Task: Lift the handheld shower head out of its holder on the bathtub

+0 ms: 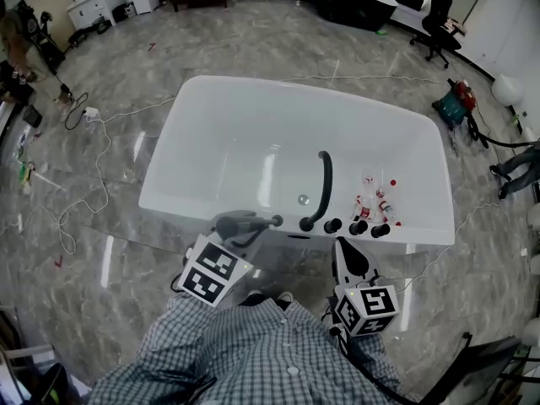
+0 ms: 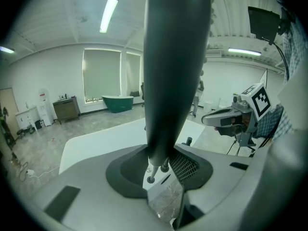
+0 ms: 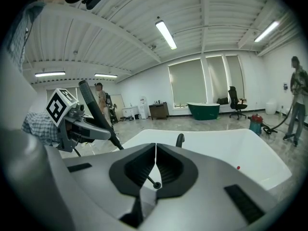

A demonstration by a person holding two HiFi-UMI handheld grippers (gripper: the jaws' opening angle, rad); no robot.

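Head view looks down on a white bathtub point(image 1: 211, 125) on a grey marble floor; at the middle of its near rim a curved black faucet spout point(image 1: 325, 184) rises above a row of black knobs point(image 1: 358, 226); small red-and-white bottles point(image 1: 377, 202) lie just right of the spout, inside the tub; a white cable point(image 1: 93, 154) trails over the floor at the left of the frame, and a black office chair point(image 1: 439, 24) stands at the upper right; the left gripper point(image 1: 257, 223) hangs over the near rim, just left of the knobs, with the dark handheld shower head point(image 1: 272, 221) in its fingers; left gripper view shows those fingers pinching the shower head point(image 2: 175, 71), which rises as a thick dark shaft up the middle of the frame and hides much of the room behind; the right gripper point(image 1: 346, 251) sits just beside the rim below the knobs, apart from the shower head; right gripper view shows its fingers pressed together with nothing between them, the spout point(image 3: 179, 139) beyond them, the shower head point(image 3: 91, 100) tilted at the left of the frame, a green tub point(image 3: 203, 110) far back, and a person point(image 3: 296, 100) at the right edge.
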